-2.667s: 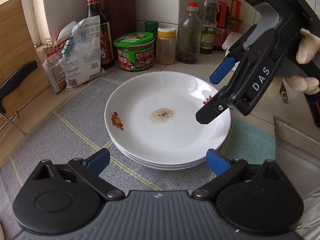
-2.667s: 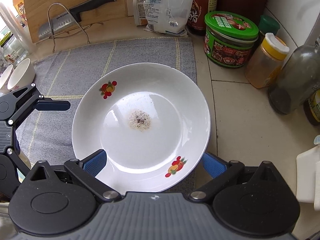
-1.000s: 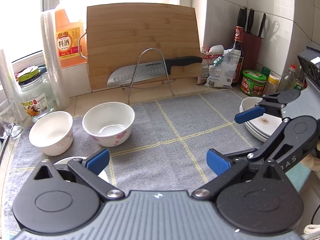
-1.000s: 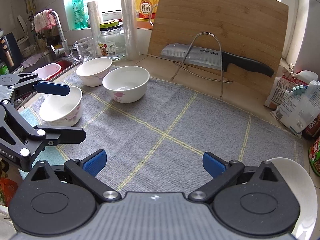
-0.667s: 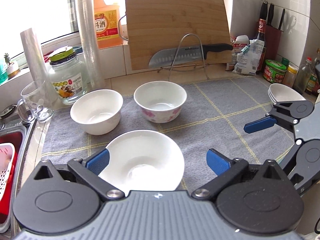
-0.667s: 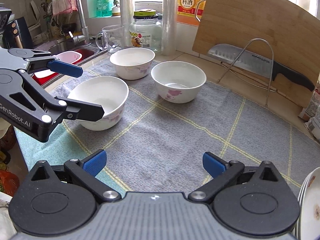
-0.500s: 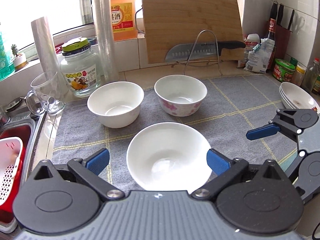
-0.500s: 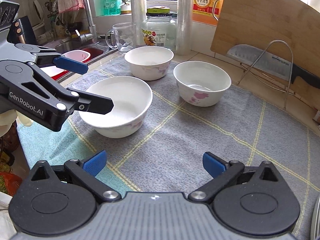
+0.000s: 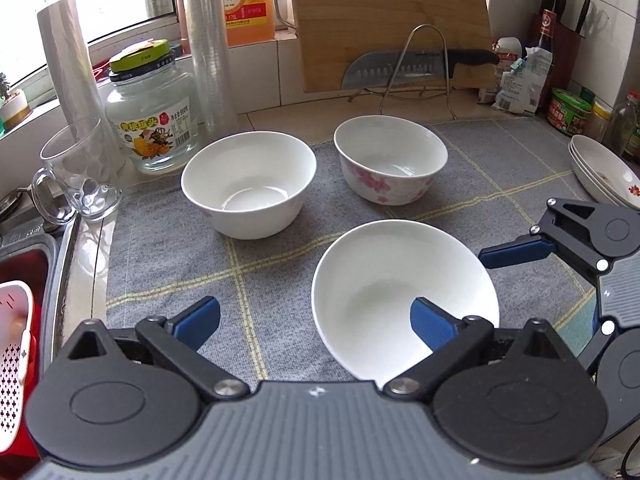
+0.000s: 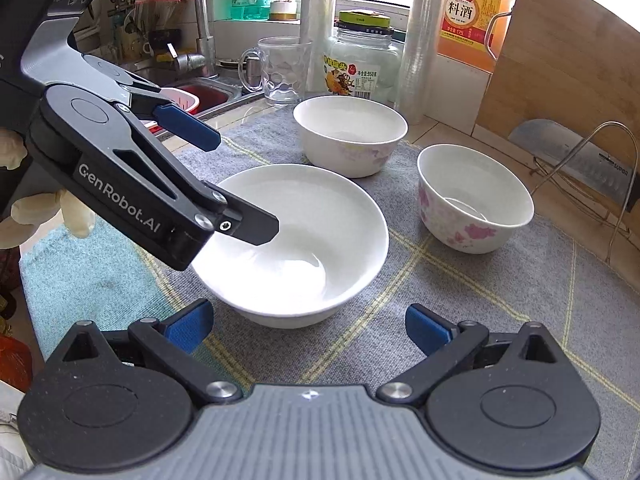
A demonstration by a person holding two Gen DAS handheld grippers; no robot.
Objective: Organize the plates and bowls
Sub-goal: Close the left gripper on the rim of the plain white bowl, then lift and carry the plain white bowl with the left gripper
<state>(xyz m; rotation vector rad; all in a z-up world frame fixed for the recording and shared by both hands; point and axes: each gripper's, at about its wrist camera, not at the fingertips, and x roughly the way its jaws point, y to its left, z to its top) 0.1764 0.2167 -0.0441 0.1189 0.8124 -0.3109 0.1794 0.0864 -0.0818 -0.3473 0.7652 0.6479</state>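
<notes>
Three white bowls stand on a grey mat [image 9: 168, 264]: a near plain bowl [image 9: 400, 292], a far left bowl [image 9: 248, 182] and a pink-flowered bowl [image 9: 390, 158]. A stack of white plates [image 9: 604, 172] sits at the mat's right edge. My left gripper [image 9: 316, 318] is open; its right finger reaches over the near bowl's rim, its left finger stays outside. In the right wrist view the near bowl [image 10: 316, 236] lies ahead of my open, empty right gripper [image 10: 308, 326], with the left gripper [image 10: 232, 184] over its left rim.
A glass mug [image 9: 76, 172], a jar [image 9: 152, 120] and plastic rolls stand behind the bowls. A cutting board [image 9: 392, 20] and a knife on a wire rack [image 9: 420, 64] lean at the back. The sink [image 10: 200, 94] lies left. Bottles and jars crowd the right corner.
Both grippers swung away from the plate stack, left across the mat to the bowls. My left gripper has come up to the near bowl, one finger now over its rim.
</notes>
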